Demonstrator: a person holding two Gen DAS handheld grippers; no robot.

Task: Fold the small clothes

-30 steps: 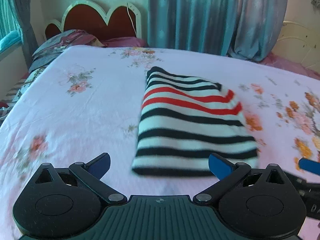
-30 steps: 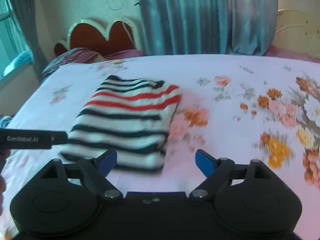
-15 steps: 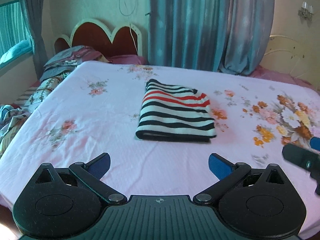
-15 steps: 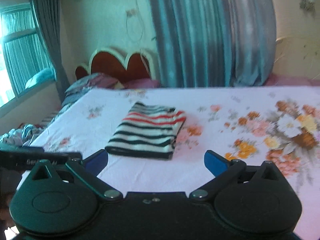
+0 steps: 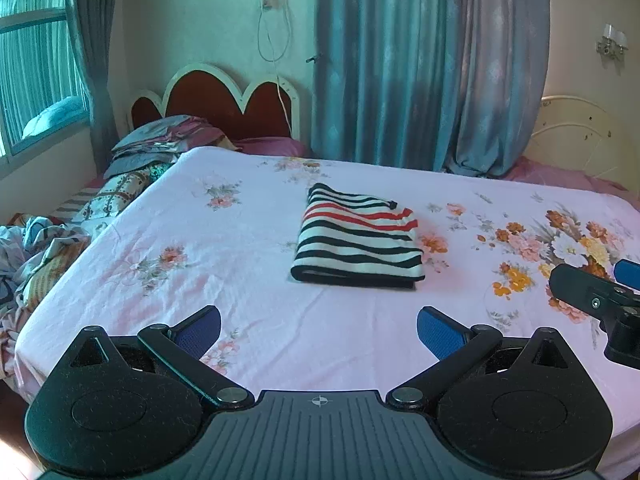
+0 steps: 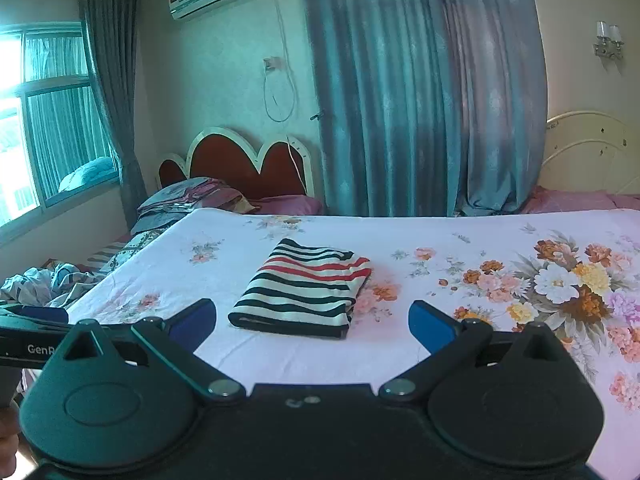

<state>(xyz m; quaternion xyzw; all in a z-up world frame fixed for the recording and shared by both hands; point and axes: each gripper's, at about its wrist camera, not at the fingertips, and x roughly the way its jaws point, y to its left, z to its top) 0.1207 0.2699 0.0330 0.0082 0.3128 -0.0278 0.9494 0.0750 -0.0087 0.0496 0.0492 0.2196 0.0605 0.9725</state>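
Both the left tool (image 5: 319,330) and right tool (image 6: 312,322) have drawn back, wide open and empty, from the folded black, white and red striped knit garment (image 5: 357,242) lying mid-bed (image 5: 248,308), so this fold looks finished.

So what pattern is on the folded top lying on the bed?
The folded top has black and white stripes, with two red stripes near its far end; the left wrist view shows it best.

Around the folded striped garment (image 5: 357,238) the bedsheet (image 5: 224,280) lies bare on every side, giving open passage in front, left and right of it. Well left of the garment, crumpled bedding (image 5: 36,248) crowds the mattress edge. Far behind it stand the headboard (image 5: 224,100) and curtain (image 5: 420,64).
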